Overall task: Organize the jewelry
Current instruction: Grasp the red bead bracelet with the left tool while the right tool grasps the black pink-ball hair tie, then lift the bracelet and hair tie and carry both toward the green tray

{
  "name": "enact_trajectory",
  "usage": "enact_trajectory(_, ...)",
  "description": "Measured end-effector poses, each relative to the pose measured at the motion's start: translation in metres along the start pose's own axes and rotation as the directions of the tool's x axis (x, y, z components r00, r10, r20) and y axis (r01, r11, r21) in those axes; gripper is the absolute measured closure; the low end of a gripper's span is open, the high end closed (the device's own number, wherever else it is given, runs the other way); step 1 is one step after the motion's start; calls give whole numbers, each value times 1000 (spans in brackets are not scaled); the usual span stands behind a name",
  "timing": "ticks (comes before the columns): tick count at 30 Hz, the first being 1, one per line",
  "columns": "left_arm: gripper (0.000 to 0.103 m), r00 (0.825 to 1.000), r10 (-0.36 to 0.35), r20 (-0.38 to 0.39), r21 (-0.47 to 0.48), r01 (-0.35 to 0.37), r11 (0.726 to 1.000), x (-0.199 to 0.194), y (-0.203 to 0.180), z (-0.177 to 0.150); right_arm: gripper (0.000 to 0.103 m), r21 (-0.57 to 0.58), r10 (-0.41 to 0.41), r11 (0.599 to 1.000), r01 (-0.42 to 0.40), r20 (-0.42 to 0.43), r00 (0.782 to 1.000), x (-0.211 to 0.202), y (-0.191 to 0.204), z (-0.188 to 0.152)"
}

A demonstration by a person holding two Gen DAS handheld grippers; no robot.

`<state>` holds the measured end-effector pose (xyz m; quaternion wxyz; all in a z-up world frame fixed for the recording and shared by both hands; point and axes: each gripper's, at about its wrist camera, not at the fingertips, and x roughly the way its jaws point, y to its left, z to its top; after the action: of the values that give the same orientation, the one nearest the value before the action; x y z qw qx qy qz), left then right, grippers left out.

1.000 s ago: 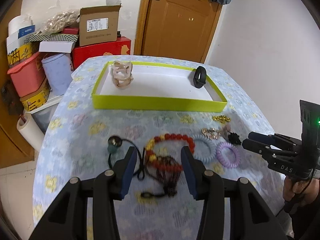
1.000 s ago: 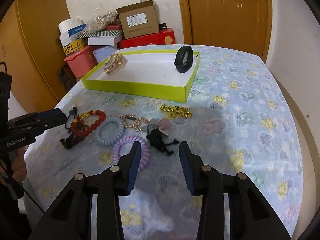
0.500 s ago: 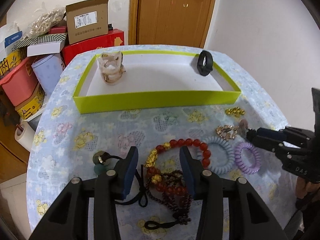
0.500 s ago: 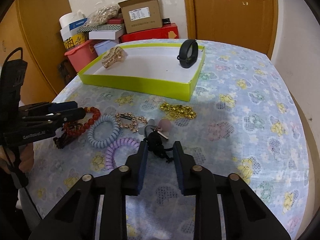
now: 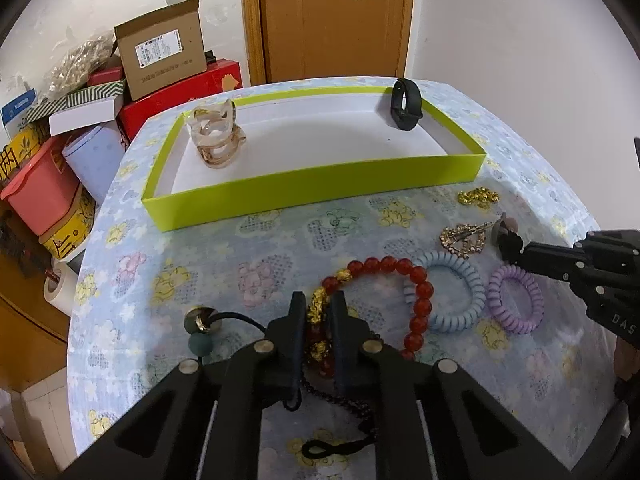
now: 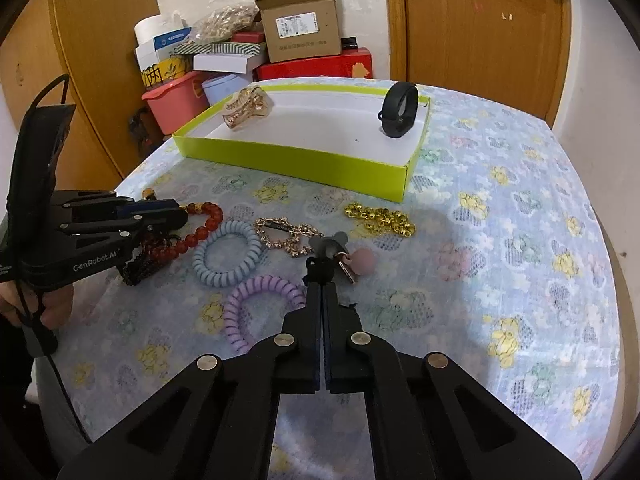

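My left gripper (image 5: 318, 308) is shut on the red bead bracelet (image 5: 416, 280) at its gold beads, low on the table; it also shows in the right wrist view (image 6: 176, 214). My right gripper (image 6: 321, 276) is shut on a black hair tie with a pink charm (image 6: 362, 262); it also shows in the left wrist view (image 5: 510, 246). A blue coil tie (image 5: 456, 292), a purple coil tie (image 5: 516, 300), a gold chain (image 5: 464, 238) and gold beads (image 5: 478, 198) lie between them. The lime tray (image 5: 312, 190) holds an amber claw clip (image 5: 216, 138) and a black band (image 5: 406, 106).
A black cord with a grey-green bead (image 5: 200, 340) and dark brown beads (image 5: 340, 398) lie by my left gripper. Boxes and a pink tub (image 5: 36, 188) stand beyond the table's left edge. A wooden door (image 5: 332, 20) is behind the table.
Both grippers have moved forward and closed: the left onto the red bead bracelet, the right onto the black hair tie.
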<state>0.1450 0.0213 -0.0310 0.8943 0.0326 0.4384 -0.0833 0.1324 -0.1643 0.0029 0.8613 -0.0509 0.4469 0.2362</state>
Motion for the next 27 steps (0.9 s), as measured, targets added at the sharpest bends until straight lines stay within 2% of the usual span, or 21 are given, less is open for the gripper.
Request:
enact_trajectory(8,93,998,-54,43,-67,57,996,-18,6,0,103,33,18,999,-18,20,1000,-14,-1,-5)
enact_trajectory(27,93,976,-86,199,-74,102,992,-95,-9,10,103,42,16,999,-22,138,990,-74,9,-6)
